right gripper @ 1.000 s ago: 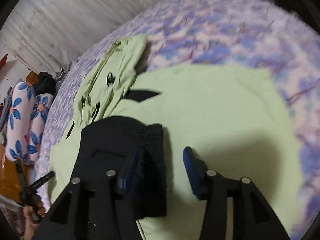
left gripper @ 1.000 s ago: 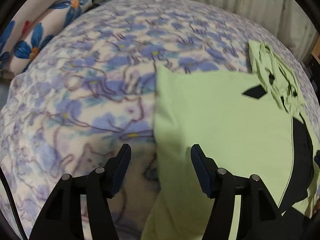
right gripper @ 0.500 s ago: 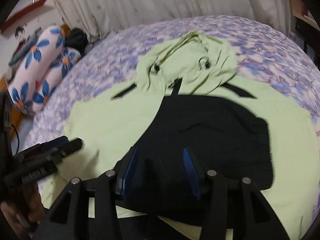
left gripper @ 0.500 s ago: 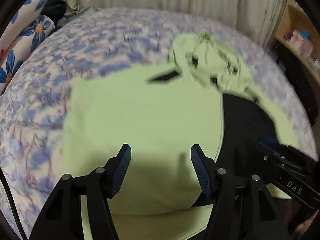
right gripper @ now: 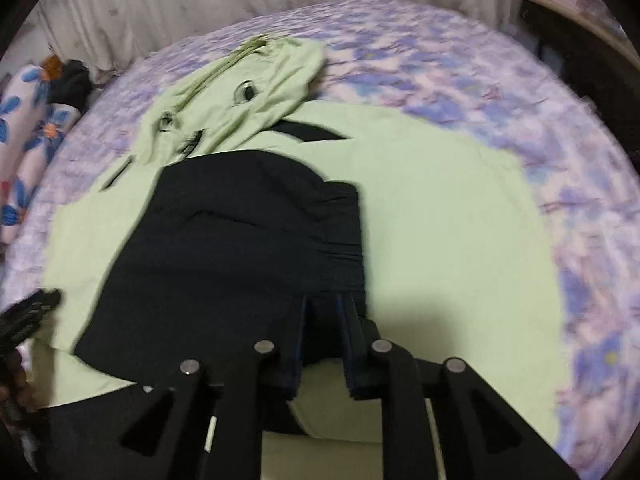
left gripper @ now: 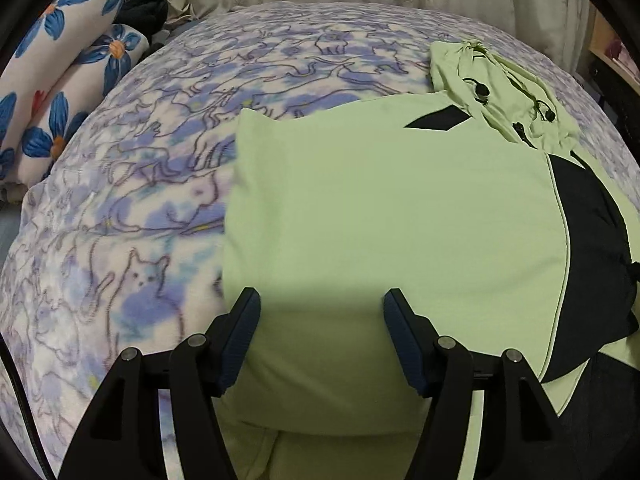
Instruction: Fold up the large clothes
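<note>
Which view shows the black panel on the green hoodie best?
The right wrist view: the black panel lies nearly whole at centre on the green hoodie, though blurred. The left wrist view is sharper but shows only a strip of it at the right edge.

A bed (left gripper: pixel 132 184) under a blue-and-lilac cat-print blanket carries everything. Straight ahead of both tongs a light green hooded top (left gripper: pixel 380 208) with a black panel lies flat on it. Far off to their left lie flowered pillows (left gripper: pixel 68 80) and a dark bundle (left gripper: pixel 144 10).
</note>
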`<state>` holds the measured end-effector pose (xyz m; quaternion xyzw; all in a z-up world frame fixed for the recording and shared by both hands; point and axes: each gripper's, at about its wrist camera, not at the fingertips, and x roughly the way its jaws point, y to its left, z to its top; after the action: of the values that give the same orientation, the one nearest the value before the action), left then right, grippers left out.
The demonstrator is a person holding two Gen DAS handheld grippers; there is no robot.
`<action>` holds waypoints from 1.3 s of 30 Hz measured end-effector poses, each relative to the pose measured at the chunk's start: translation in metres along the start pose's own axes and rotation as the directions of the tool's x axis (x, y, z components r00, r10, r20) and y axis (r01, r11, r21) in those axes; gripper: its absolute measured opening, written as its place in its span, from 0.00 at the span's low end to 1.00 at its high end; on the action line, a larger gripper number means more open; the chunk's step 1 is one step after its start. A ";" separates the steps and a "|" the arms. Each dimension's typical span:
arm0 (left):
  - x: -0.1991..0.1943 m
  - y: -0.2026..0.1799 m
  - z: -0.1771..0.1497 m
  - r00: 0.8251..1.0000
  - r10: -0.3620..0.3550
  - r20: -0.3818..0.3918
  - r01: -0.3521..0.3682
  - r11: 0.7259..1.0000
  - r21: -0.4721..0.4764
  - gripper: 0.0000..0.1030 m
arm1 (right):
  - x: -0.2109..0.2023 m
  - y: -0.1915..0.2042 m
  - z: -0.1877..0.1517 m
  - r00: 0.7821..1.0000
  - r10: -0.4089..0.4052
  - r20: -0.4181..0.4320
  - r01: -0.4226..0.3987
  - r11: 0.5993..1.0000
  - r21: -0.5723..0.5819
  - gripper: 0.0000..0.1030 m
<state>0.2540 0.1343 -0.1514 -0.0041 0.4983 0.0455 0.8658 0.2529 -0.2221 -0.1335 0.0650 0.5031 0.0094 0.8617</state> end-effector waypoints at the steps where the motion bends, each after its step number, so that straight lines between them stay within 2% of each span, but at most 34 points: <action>1: -0.001 0.001 0.000 1.000 -0.002 -0.001 0.002 1.000 -0.001 0.61 | -0.003 0.000 -0.002 1.000 0.012 -0.003 -0.012 1.000 0.013 0.15; 9: -0.024 0.003 -0.002 1.000 -0.030 -0.005 0.030 0.999 -0.012 0.61 | -0.026 0.007 -0.006 0.997 0.070 0.018 -0.071 0.997 0.040 0.15; 15: -0.062 0.006 -0.010 0.998 -0.053 0.018 0.053 0.998 -0.015 0.62 | -0.058 0.006 -0.014 0.990 0.133 0.037 -0.136 0.987 0.083 0.15; 17: -0.076 0.006 -0.014 0.998 -0.064 0.024 0.064 0.998 -0.018 0.69 | -0.072 0.006 -0.018 0.990 0.136 0.049 -0.140 0.986 0.086 0.16; 24: -0.126 0.002 -0.036 0.996 -0.071 0.056 0.072 0.997 -0.011 0.74 | -0.114 0.003 -0.037 0.988 0.122 0.097 -0.130 0.988 0.081 0.23; 26: -0.137 0.002 -0.044 0.995 -0.070 0.065 0.070 0.997 -0.011 0.82 | -0.123 0.002 -0.043 0.987 0.121 0.106 -0.129 0.988 0.080 0.23; 30: -0.154 0.001 -0.061 0.996 -0.053 0.066 0.052 0.999 0.010 0.85 | -0.138 0.000 -0.058 0.986 0.116 0.116 -0.125 0.989 0.076 0.23; 35: -0.173 0.002 -0.082 0.996 -0.021 0.089 0.019 0.999 0.033 0.98 | -0.151 -0.001 -0.081 0.986 0.118 0.115 -0.126 0.990 0.067 0.23; 39: -0.188 0.004 -0.097 0.994 -0.025 0.103 0.020 0.999 0.044 0.99 | -0.161 -0.006 -0.100 0.985 0.126 0.113 -0.136 0.988 0.077 0.23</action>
<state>0.0763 0.1197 -0.0380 0.0110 0.4536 0.0253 0.8908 0.0867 -0.2313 -0.0436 0.1346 0.4504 0.0413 0.8817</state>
